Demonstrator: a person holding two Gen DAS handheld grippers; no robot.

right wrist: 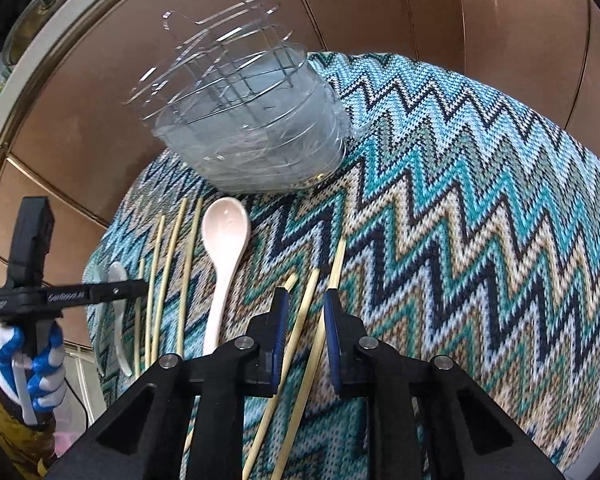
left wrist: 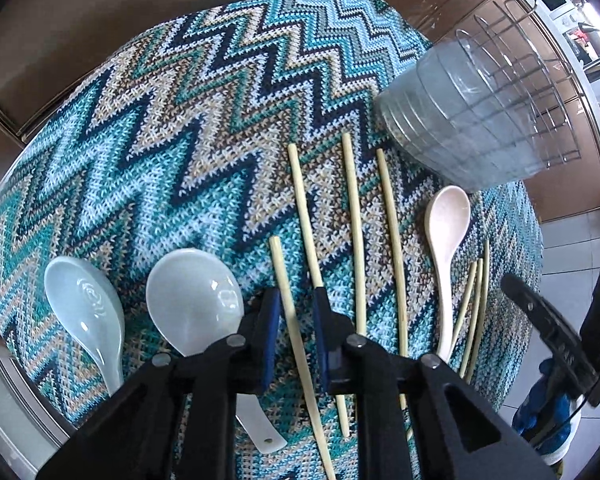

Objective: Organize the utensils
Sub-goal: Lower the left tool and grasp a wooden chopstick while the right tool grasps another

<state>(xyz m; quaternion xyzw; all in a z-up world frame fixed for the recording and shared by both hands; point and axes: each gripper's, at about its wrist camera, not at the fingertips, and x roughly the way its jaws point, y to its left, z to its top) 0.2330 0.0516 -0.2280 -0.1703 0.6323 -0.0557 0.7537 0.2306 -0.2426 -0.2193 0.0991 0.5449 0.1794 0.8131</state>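
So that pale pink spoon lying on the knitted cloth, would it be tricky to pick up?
Probably somewhat. The pale pink spoon looks glossy, so the gripper pads might slip on it. Its slim handle lies flat on the zigzag knitted cloth, leaving little to get under. It looks stiff, possibly ceramic or hard plastic, so a drop might chip it.

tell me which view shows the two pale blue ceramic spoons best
The left wrist view: both pale blue spoons lie large and sharp on the zigzag cloth, bowls fully visible. In the right wrist view they are only a small sliver at the far left, behind the left gripper.
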